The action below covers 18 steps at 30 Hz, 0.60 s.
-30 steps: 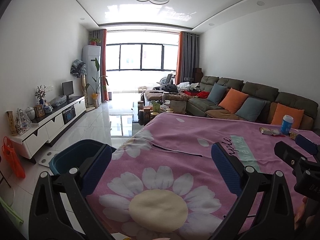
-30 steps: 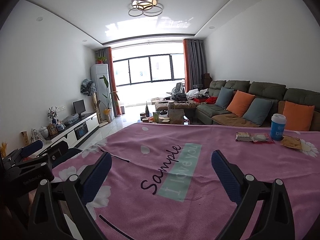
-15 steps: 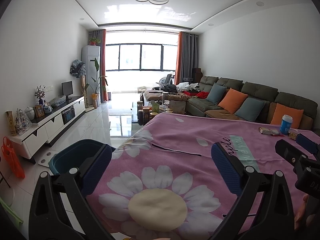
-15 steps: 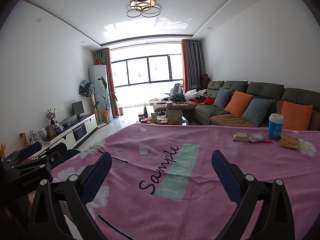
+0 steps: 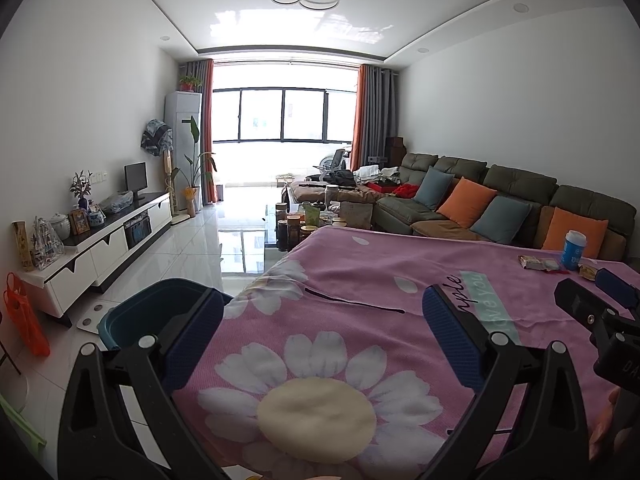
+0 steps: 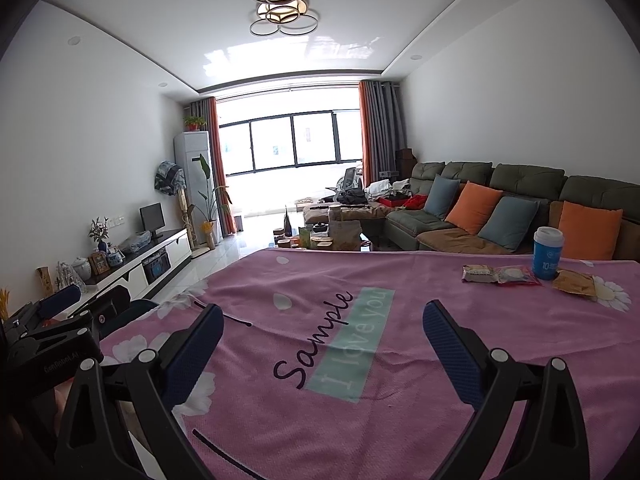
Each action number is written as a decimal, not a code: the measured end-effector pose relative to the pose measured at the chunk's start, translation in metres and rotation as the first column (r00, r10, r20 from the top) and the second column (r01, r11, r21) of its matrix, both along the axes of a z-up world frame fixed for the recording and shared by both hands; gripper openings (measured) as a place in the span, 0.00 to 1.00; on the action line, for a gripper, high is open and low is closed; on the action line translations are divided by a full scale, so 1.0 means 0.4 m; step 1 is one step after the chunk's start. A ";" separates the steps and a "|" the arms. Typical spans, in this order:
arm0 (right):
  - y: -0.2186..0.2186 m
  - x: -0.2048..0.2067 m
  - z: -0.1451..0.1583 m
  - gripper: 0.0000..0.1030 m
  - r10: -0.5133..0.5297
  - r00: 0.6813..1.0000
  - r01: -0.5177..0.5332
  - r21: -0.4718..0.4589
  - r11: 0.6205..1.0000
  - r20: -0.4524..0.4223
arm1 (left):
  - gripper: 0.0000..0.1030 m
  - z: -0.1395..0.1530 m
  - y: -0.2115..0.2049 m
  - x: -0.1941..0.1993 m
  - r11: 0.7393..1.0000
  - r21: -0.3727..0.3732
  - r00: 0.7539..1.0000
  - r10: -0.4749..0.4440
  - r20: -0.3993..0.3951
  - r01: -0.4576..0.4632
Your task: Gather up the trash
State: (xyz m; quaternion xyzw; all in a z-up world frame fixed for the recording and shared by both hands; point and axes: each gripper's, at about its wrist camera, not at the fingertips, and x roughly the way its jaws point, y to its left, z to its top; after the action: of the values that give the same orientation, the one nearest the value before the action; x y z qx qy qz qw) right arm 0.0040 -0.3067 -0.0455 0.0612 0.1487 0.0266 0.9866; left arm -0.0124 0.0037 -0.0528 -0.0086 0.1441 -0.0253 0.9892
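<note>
Trash lies at the far right of the pink flowered tablecloth (image 6: 400, 280): a blue paper cup (image 6: 547, 253), two snack wrappers (image 6: 498, 275) and a brown wrapper (image 6: 573, 283). The cup (image 5: 573, 249) and wrappers (image 5: 538, 263) also show in the left wrist view. A dark teal bin (image 5: 148, 312) stands on the floor beside the table's left edge. My left gripper (image 5: 320, 328) is open and empty over the table's left end. My right gripper (image 6: 320, 332) is open and empty over the table's middle, well short of the trash.
A green sofa (image 6: 520, 200) with orange and blue cushions runs along the right wall. A coffee table (image 6: 324, 236) with jars stands beyond the table. A white TV cabinet (image 5: 104, 240) lines the left wall. An orange bag (image 5: 24, 316) hangs at the left.
Both grippers have drifted slightly; the views shifted only a little. Both stay open and empty.
</note>
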 end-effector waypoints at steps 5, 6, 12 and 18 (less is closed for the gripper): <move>0.001 -0.005 0.001 0.94 -0.005 1.000 0.005 0.000 1.000 -0.002 | 0.95 0.001 0.000 0.002 1.000 0.000 1.000 -0.002 -0.001 0.002; 0.001 -0.005 0.002 0.94 -0.006 1.000 0.006 -0.001 1.000 -0.003 | 0.95 0.001 -0.001 0.002 1.000 0.000 1.000 -0.002 0.000 0.002; 0.001 -0.006 0.003 0.94 -0.011 1.000 0.011 -0.002 1.000 -0.006 | 0.95 0.003 -0.001 0.009 1.000 0.000 1.000 -0.004 0.003 0.004; -0.001 -0.002 0.001 0.94 -0.013 1.000 0.013 -0.001 1.000 -0.010 | 0.95 0.003 -0.002 0.011 1.000 -0.003 1.000 -0.003 0.000 0.003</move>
State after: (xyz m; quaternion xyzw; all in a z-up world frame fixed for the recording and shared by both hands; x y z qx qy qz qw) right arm 0.0033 -0.3071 -0.0450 0.0616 0.1531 0.0198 0.9861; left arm -0.0081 0.0031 -0.0516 -0.0097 0.1441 -0.0271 0.9891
